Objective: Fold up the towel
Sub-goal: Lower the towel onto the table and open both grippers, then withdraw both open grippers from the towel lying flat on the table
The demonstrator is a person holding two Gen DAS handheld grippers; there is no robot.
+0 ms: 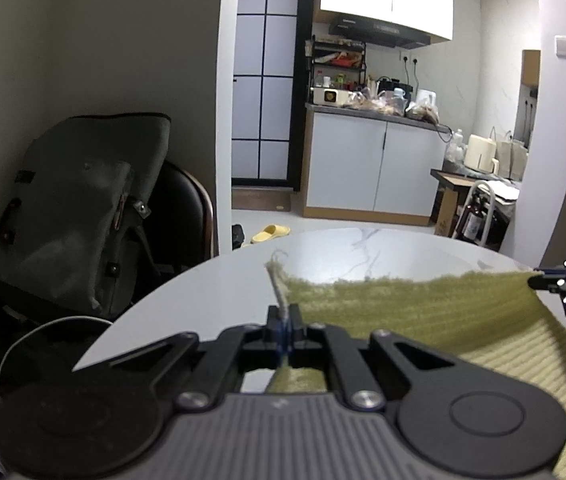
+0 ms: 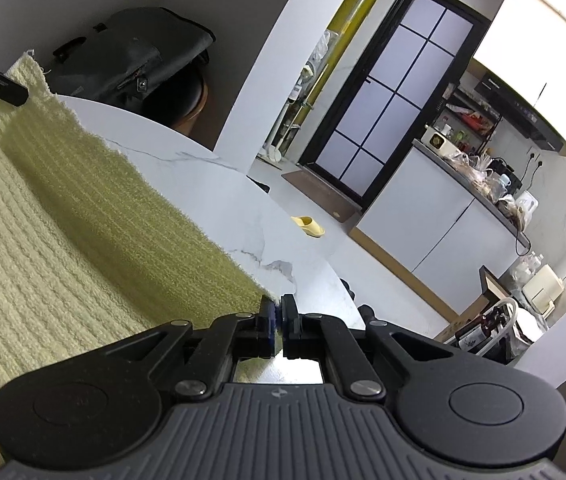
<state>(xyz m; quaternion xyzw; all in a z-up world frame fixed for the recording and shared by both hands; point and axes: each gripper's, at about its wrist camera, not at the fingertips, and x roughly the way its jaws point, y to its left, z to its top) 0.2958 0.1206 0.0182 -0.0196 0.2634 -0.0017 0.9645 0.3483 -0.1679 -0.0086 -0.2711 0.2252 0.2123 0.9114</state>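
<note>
A: Left fingers point(image 1: 283, 322) are pinched tight on a corner of the towel point(image 1: 423, 312); a frayed tip pokes up past them. Right fingers point(image 2: 278, 320) are closed on the other corner of the same edge, though only a sliver of cloth shows between them.

B: And the towel itself?

A: That edge is lifted and stretched between the two grippers, sagging a little in the middle. The rest lies on the white marbled desk point(image 1: 211, 288) under the raised flap.

B: What could go wrong?

A: I'd say the right hold looks thin, right at the hem. A tug from either side could pull the corner out, and the flap would drop crooked. Uneven lowering would also leave the fold skewed or bunch the lower layer.

B: Anything you can't see?

A: The near edge of the towel is cut off below both views, so I can't tell whether the lifted edge will line up with it. Gripper bodies hide the cloth right beneath them. A dark bag point(image 1: 83, 208) sits on a chair beyond the desk, well apart.
</note>
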